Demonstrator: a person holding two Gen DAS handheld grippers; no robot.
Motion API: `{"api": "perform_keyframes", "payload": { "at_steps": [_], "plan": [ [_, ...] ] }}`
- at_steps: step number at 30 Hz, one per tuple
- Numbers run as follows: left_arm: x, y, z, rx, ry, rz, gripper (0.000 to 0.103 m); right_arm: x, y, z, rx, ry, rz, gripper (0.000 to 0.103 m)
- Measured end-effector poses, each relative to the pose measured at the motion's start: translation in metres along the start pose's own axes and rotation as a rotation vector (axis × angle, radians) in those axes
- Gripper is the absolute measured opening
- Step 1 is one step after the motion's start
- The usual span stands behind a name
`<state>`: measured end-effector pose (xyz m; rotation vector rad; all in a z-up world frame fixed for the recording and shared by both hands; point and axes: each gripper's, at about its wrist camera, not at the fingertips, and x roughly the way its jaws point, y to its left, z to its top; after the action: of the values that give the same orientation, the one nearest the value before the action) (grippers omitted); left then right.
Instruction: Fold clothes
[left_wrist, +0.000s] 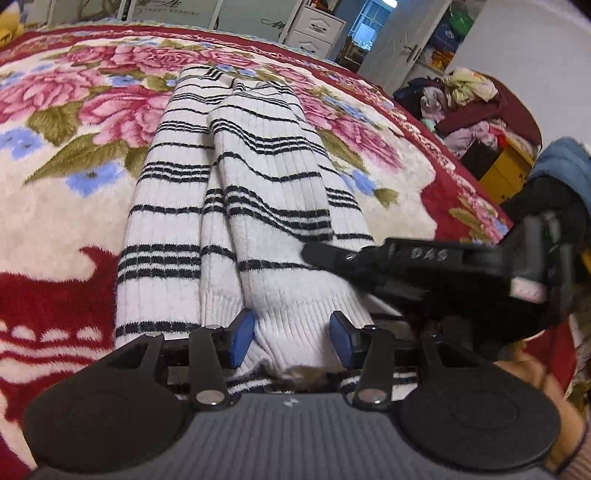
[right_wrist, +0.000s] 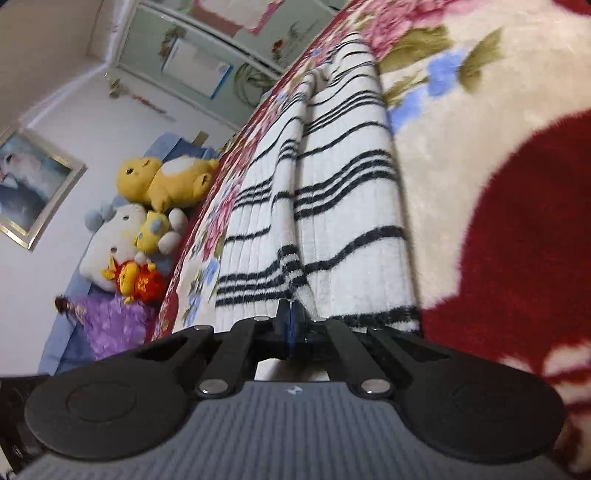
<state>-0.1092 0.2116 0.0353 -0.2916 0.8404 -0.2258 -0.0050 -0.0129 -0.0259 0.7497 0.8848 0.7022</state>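
A white knit sweater (left_wrist: 258, 177) with black stripes lies folded lengthwise on a floral blanket (left_wrist: 66, 206). Its ribbed hem is nearest me. My left gripper (left_wrist: 291, 338) is open, with a fold of the hem lying loose between its blue pads (left_wrist: 242, 339). My right gripper (left_wrist: 308, 254) comes in from the right, and its black tip rests on the sweater's lower right part. In the right wrist view the sweater (right_wrist: 351, 221) stretches away from the right gripper (right_wrist: 291, 317). Its pads are shut together at the near edge, with no cloth visible between them.
A heap of clothes (left_wrist: 465, 103) and a yellow box (left_wrist: 506, 173) stand beyond the bed's right edge, and white drawers (left_wrist: 314, 31) behind it. Plush toys (right_wrist: 162, 181) lie along the far side by a wall. A person's hand (left_wrist: 535, 384) shows at the lower right.
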Motion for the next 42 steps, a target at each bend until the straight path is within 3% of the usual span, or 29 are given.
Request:
{"api": "perform_keyframes", "payload": {
  "at_steps": [2,6,7,8,12,20,24,27,30,33,36,38,42],
  "plan": [
    [0.001,-0.003,0.001,0.01,0.004,0.016,0.049,-0.013,0.019,-0.001,-0.049,-0.018,-0.022,0.007],
    [0.002,-0.008,0.001,0.015,0.011,0.042,0.05,-0.034,0.032,-0.016,-0.058,-0.034,0.046,0.013],
    [0.003,-0.009,0.001,0.017,0.016,0.05,0.05,-0.029,0.023,-0.021,-0.049,-0.014,0.015,0.012],
    [0.004,-0.011,0.002,0.024,0.02,0.059,0.05,-0.024,0.014,-0.026,-0.04,0.007,-0.016,0.0],
    [0.005,-0.017,0.002,0.049,0.026,0.083,0.052,-0.028,0.007,-0.029,-0.002,0.002,-0.03,0.0],
    [0.006,-0.023,0.0,0.072,0.029,0.097,0.057,-0.053,0.025,-0.037,-0.009,-0.056,0.008,0.015],
    [0.006,-0.028,-0.002,0.102,0.029,0.107,0.06,-0.038,0.002,-0.04,0.072,-0.027,-0.023,0.0],
    [0.007,-0.027,-0.002,0.093,0.029,0.102,0.061,-0.047,0.005,-0.04,0.124,-0.056,0.012,0.011],
    [0.007,-0.027,-0.002,0.092,0.028,0.102,0.062,-0.052,0.015,-0.042,0.096,-0.08,0.034,0.016],
    [0.008,-0.029,-0.003,0.099,0.031,0.104,0.063,-0.042,0.009,-0.041,0.09,-0.042,-0.012,0.011],
    [0.009,-0.029,-0.002,0.1,0.029,0.097,0.066,-0.04,0.0,-0.04,0.143,-0.043,0.006,0.006],
    [0.009,-0.027,-0.001,0.088,0.031,0.09,0.068,-0.046,0.004,-0.041,0.142,-0.058,0.005,0.008],
    [0.01,-0.028,-0.001,0.088,0.03,0.09,0.069,-0.057,0.006,-0.043,0.13,-0.092,0.012,0.025]
  ]
}}
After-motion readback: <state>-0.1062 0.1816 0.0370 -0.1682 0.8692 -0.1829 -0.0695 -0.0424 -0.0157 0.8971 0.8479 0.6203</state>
